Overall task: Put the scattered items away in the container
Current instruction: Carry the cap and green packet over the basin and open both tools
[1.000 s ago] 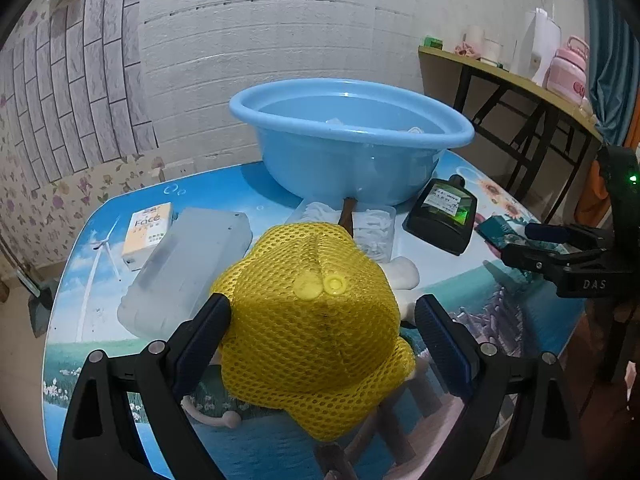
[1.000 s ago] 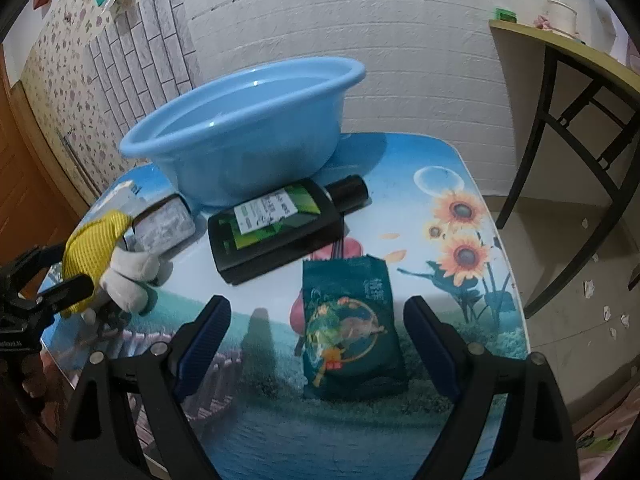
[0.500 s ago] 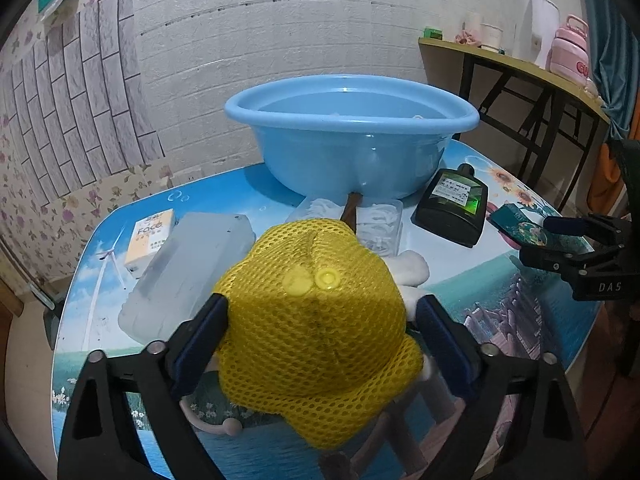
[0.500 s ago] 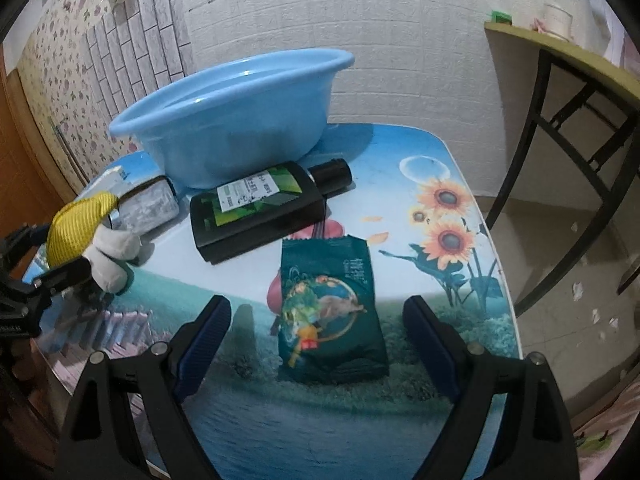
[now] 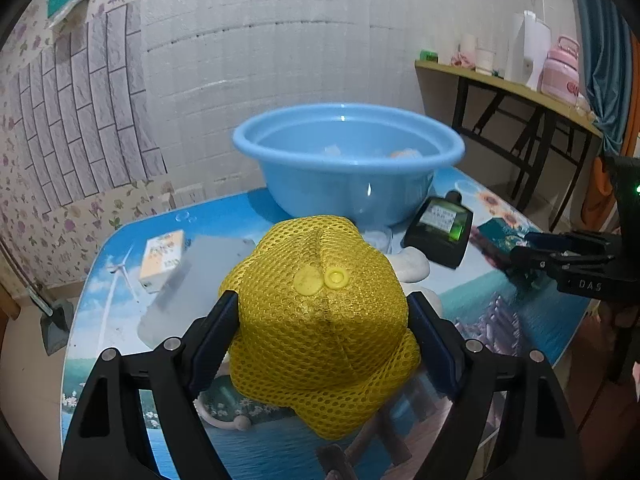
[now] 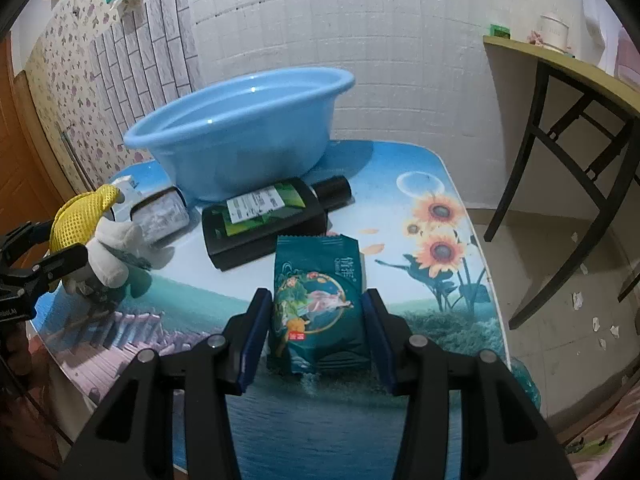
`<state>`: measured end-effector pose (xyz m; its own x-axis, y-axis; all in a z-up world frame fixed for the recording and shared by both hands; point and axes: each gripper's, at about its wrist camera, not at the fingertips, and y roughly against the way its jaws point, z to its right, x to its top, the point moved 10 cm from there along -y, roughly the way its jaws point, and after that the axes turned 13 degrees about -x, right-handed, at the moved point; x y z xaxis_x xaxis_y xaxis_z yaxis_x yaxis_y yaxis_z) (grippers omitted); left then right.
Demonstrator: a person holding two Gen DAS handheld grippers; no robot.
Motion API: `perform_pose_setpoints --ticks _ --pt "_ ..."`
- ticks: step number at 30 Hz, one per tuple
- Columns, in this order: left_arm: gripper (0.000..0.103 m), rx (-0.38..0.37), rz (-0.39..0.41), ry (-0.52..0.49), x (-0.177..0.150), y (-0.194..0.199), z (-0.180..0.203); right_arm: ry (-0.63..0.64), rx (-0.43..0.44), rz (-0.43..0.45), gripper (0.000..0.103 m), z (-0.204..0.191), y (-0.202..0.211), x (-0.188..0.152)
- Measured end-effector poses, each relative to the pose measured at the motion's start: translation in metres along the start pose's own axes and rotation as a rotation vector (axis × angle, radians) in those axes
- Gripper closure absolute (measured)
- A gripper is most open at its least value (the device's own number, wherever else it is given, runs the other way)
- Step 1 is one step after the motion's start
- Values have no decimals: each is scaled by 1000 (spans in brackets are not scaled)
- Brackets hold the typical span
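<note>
A white plush toy in a yellow mesh cap (image 5: 320,312) sits between the pads of my left gripper (image 5: 322,304). Its jaws are closing and both pads touch the cap's sides. The right wrist view shows that gripper (image 6: 60,240) at the left edge with the cap (image 6: 76,220) in it. My right gripper (image 6: 316,300) is shut on a teal snack packet (image 6: 316,292) lying near the table's front edge. The blue basin (image 5: 340,188) stands at the back of the table, also seen in the right wrist view (image 6: 240,152). A few pale items lie in it.
A black bottle with a green label (image 6: 268,220) lies just beyond the packet, in front of the basin. An orange-white box (image 5: 162,256) and a translucent pack (image 5: 192,280) lie on the left. A clear pack (image 6: 160,220) sits beside the toy. A black-legged side table (image 6: 560,92) stands right.
My right gripper's jaws have come together onto the teal packet. My left gripper's jaws have narrowed until they touch the yellow cap. Both hands have stayed roughly in place.
</note>
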<state>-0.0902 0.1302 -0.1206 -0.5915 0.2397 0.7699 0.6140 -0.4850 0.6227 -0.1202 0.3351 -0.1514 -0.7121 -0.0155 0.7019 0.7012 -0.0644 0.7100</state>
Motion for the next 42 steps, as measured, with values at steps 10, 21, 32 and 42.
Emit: perform_pose_setpoints --ticks 10,21,32,42 --pt "20 3 53 24 15 20 -4 0 66 42 57 -18 19 14" --pt "20 2 101 12 33 37 -3 6 135 118 57 -36 49 38" --pt "20 -13 117 -2 55 32 0 14 177 163 57 -51 59 60" --pt "20 -31 117 -24 79 14 6 16 202 201 57 -54 55 84"
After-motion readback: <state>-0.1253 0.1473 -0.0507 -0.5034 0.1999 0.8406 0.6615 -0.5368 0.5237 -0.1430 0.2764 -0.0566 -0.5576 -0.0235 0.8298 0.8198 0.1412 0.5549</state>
